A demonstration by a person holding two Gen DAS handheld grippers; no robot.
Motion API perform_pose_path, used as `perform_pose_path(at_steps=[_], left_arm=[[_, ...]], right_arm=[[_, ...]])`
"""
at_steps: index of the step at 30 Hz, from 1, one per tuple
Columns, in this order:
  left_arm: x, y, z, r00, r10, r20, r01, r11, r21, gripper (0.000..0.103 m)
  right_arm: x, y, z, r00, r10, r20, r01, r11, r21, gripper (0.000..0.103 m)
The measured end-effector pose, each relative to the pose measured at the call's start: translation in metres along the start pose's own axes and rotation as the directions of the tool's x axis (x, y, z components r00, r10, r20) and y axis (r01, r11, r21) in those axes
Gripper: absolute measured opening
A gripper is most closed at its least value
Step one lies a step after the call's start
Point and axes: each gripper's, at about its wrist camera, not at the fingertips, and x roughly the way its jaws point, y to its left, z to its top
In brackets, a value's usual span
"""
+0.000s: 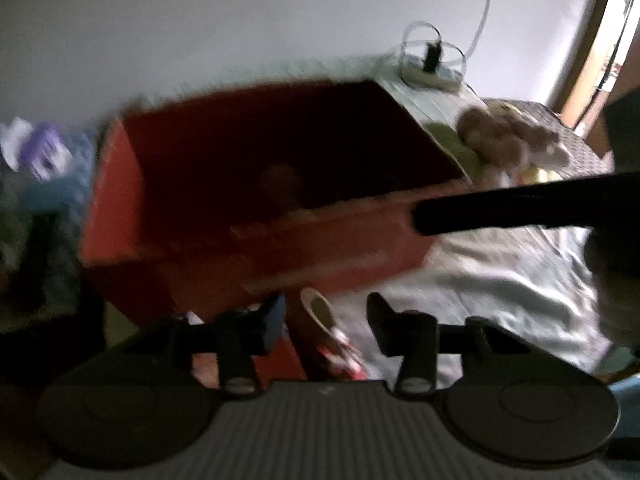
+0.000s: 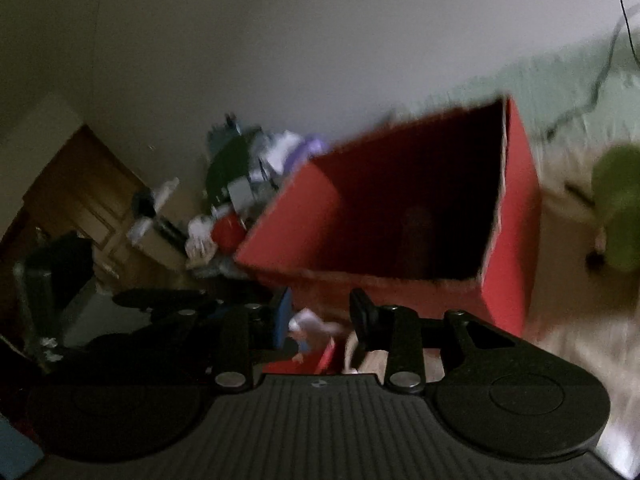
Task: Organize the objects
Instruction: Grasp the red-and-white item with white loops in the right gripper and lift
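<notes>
pale green bedspread serves as work surface. open red box sits on it, mouth up, likely the bin for loose things; something dim inside, too blurred to name. left gripper low before box, jaws part open around small red-white item, contact unclear. right gripper likewise part open by small pale-blue object; grip cannot be told. green object lies beside box.

A plain pale wall spans the far side; a wooden door stands left, dim light throughout.
</notes>
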Motion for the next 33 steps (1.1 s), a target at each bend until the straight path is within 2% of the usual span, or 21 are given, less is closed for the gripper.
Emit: perform_pose_path(at_steps=[5, 10, 14, 20, 25, 28, 30, 33], left_arm=[[0.012, -0.017, -0.015, 0.998, -0.027, -0.052, 0.026, 1.000, -0.010, 0.041], [0.022, -0.022, -0.021, 0.996, -0.032, -0.081, 0.030, 0.999, -0.025, 0.039], [0.031, -0.020, -0.027, 0.994, -0.014, -0.111, 0.010, 0.999, -0.031, 0.039], [0.042, -0.015, -0.030, 0.990, -0.010, -0.137, 0.004, 0.999, -0.046, 0.040], [0.053, -0.012, -0.032, 0.986, -0.002, -0.164, -0.007, 0.999, -0.054, 0.047], [0.062, -0.011, -0.037, 0.981, -0.005, -0.196, -0.006, 0.998, -0.057, 0.048], [0.063, -0.014, -0.038, 0.982, 0.005, -0.190, -0.012, 0.999, -0.036, 0.049], [0.065, -0.015, -0.038, 0.981, 0.003, -0.192, -0.007, 1.000, -0.023, 0.048]], right_arm=[[0.021, -0.010, -0.010, 0.993, -0.016, -0.114, 0.024, 0.997, 0.073, 0.036], [0.043, -0.006, -0.026, 0.975, -0.040, -0.220, 0.054, 0.997, 0.056, 0.037], [0.062, -0.004, -0.032, 0.956, -0.069, -0.284, 0.087, 0.995, 0.051, 0.046], [0.077, -0.009, -0.031, 0.949, -0.045, -0.313, 0.087, 0.989, 0.122, 0.046], [0.092, -0.012, -0.037, 0.931, -0.058, -0.360, 0.111, 0.985, 0.129, 0.046], [0.098, -0.013, -0.039, 0.927, -0.037, -0.372, 0.102, 0.982, 0.156, 0.046], [0.101, -0.015, -0.039, 0.928, -0.041, -0.371, 0.111, 0.980, 0.168, 0.045], [0.097, -0.022, -0.039, 0.928, -0.028, -0.372, 0.112, 0.972, 0.205, 0.037]])
